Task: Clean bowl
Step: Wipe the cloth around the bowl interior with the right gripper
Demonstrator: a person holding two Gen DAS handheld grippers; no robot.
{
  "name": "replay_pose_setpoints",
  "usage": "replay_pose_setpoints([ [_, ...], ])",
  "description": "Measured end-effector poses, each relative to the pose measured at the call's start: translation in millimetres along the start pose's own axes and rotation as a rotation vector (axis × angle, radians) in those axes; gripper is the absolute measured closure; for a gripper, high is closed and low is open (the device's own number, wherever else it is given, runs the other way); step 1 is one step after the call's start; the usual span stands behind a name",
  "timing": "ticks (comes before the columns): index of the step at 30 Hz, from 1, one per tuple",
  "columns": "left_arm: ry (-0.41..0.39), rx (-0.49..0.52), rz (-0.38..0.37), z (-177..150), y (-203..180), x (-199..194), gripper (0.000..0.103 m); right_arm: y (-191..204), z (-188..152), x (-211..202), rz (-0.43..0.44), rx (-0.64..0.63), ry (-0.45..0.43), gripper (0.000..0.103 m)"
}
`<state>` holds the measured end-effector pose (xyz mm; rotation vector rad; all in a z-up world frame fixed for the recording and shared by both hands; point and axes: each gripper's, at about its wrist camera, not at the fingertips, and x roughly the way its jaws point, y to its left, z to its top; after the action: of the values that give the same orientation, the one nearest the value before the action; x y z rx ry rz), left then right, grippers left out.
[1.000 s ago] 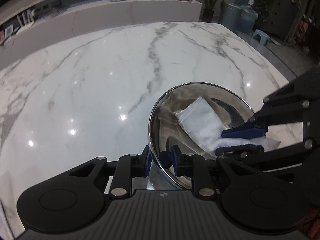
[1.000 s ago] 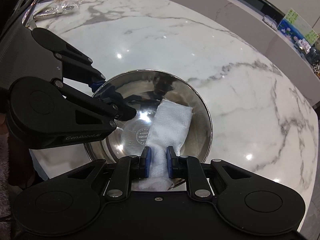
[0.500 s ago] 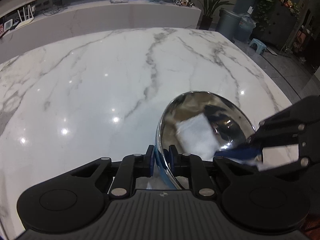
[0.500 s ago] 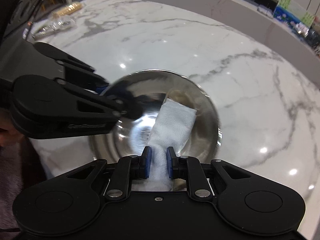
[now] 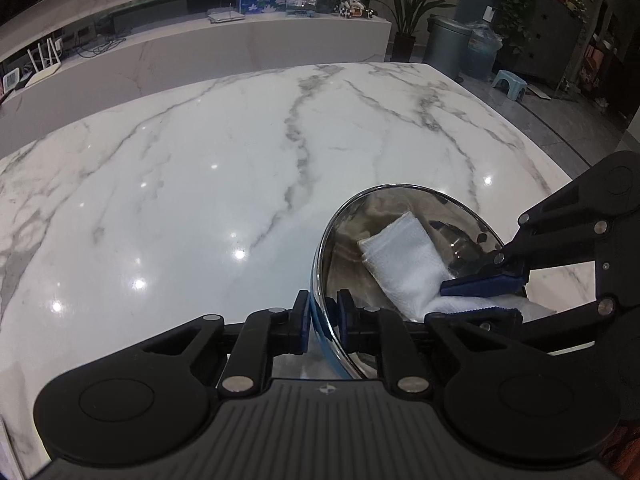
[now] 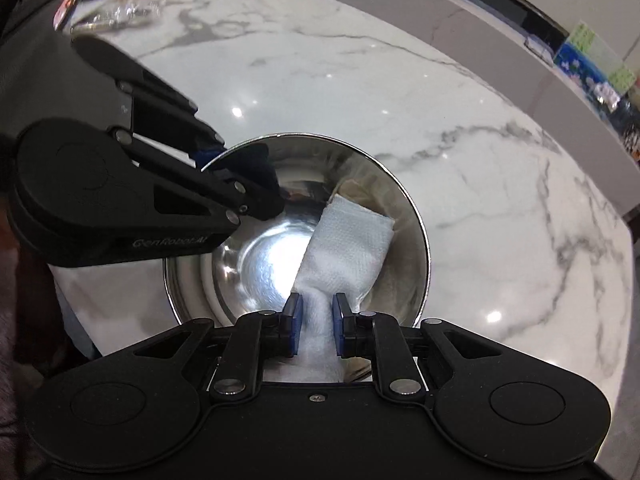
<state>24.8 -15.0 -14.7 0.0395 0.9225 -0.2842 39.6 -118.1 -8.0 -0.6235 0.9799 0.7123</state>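
Note:
A shiny steel bowl (image 5: 348,248) (image 6: 384,184) is tilted above a white marble table (image 5: 200,184) (image 6: 480,160). My left gripper (image 5: 323,320) (image 6: 218,160) is shut on the bowl's rim, one finger inside and one outside. My right gripper (image 6: 316,324) (image 5: 480,294) is shut on a folded white cloth (image 6: 344,244) (image 5: 404,260). The cloth's free end lies against the bowl's inner wall.
Packets and a shiny wrapper (image 6: 128,8) lie at the table's far corner in the right wrist view. A long marble counter (image 5: 240,44) with a picture stand runs behind the table. A bin, a plant and a stool stand on the floor to the right.
The bowl has been tipped and lifted by the left gripper. The cloth has slid across the bowl's inside, now lying more to the far right wall.

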Motion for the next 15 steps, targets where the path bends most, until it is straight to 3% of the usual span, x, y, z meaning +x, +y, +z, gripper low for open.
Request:
replay_pose_setpoints([
  [7, 0.049, 0.038, 0.023, -5.9, -6.7, 4.3, 0.083, -8.2, -0.3, 1.7, 0.031, 0.06, -0.019, 0.089],
  [15, 0.035, -0.011, -0.023, -4.4, 3.3, 0.5, 0.089, -10.6, -7.2, 0.8, 0.039, 0.088, -0.024, 0.089],
])
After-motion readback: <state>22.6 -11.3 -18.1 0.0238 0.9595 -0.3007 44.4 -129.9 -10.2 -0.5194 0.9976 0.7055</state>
